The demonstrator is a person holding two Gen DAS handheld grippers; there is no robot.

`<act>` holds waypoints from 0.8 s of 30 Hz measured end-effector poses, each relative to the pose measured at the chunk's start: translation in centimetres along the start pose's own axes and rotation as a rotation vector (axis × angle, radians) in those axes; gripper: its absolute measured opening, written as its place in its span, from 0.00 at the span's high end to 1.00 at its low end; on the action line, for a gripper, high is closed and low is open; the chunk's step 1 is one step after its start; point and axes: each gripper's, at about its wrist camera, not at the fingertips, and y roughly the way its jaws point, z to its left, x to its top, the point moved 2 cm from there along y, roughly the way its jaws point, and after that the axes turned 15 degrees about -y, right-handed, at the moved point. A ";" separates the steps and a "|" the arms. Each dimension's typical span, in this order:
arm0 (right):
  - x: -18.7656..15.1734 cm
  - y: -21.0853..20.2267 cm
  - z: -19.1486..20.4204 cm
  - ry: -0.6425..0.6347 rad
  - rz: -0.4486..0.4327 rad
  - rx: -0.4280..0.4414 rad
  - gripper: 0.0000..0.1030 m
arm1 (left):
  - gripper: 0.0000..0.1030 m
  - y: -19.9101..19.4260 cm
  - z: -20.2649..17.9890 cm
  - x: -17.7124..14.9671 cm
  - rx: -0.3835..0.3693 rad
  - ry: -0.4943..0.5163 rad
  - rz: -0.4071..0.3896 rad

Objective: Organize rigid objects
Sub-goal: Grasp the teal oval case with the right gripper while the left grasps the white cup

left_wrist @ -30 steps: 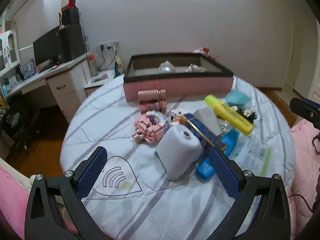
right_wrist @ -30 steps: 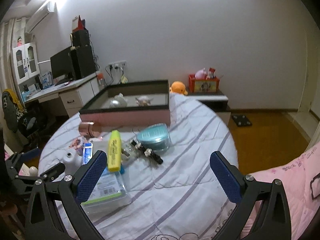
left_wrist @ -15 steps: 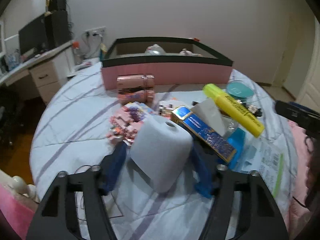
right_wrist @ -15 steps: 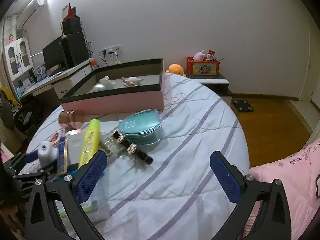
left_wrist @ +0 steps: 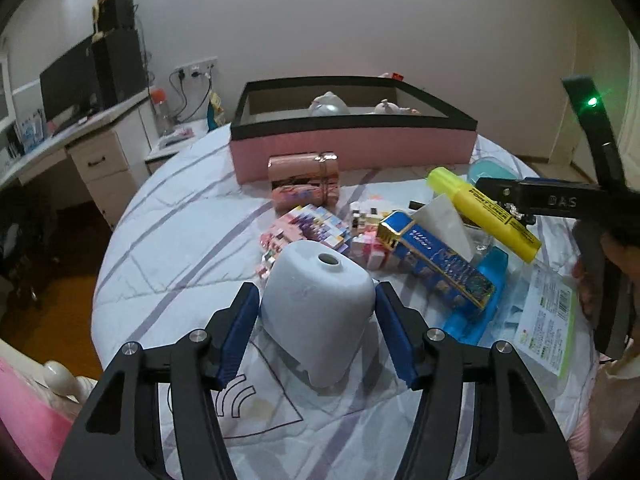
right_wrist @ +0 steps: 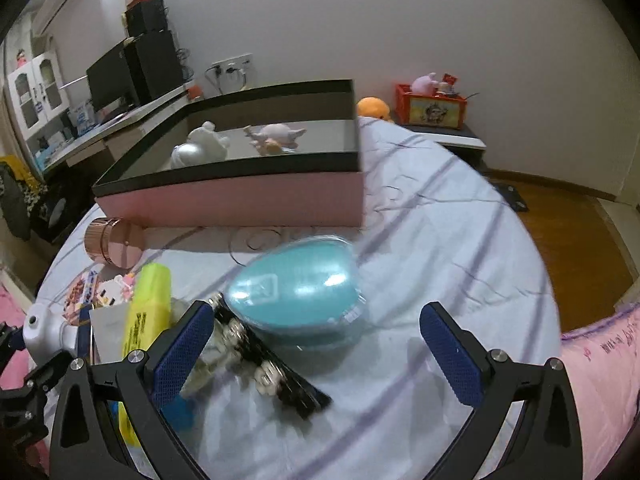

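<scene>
we: left claw (left_wrist: 316, 334) just closed onto white plastic cone-shaped spool (left_wrist: 318, 308) | right claw (right_wrist: 316, 354) wide, teal glossy egg-shaped case (right_wrist: 298, 284) ahead | risk: tapered spool may slip

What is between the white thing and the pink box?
In the left wrist view: colourful toy blocks, then a rose-gold tin lying just before the pink box, beyond the white thing.

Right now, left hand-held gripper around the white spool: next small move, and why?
Probably lift it straight up. The left hand-held gripper has just been closing, and its pads appear to touch both sides of the white spool; the pink box behind it already holds items.
</scene>
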 end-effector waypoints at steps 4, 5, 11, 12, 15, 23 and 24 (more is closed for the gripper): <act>0.7 1.3 0.0 -0.004 0.032 -0.002 0.00 | 0.38 0.4 0.2 0.2 -0.004 -0.013 0.000; 0.8 1.6 -0.1 -0.001 0.041 0.007 0.00 | 0.36 0.6 0.1 0.2 -0.001 -0.012 0.003; 0.6 2.2 -1.6 0.059 0.045 0.042 0.04 | 0.33 1.3 0.1 0.3 -0.015 -0.026 0.008; 0.5 2.1 -1.7 0.063 0.042 0.040 0.09 | 0.33 1.4 0.1 0.3 -0.016 -0.027 0.010; -0.1 1.4 -2.2 0.065 0.037 0.018 0.24 | 0.33 2.0 0.4 0.1 -0.014 -0.058 0.026; -2.3 -1.0 -4.2 0.069 0.055 -0.072 0.24 | 0.36 1.4 0.7 -0.4 -0.004 -0.062 0.017; -2.7 -1.4 -4.4 0.072 0.058 -0.073 0.24 | 0.38 1.2 0.7 -0.4 -0.003 -0.059 0.015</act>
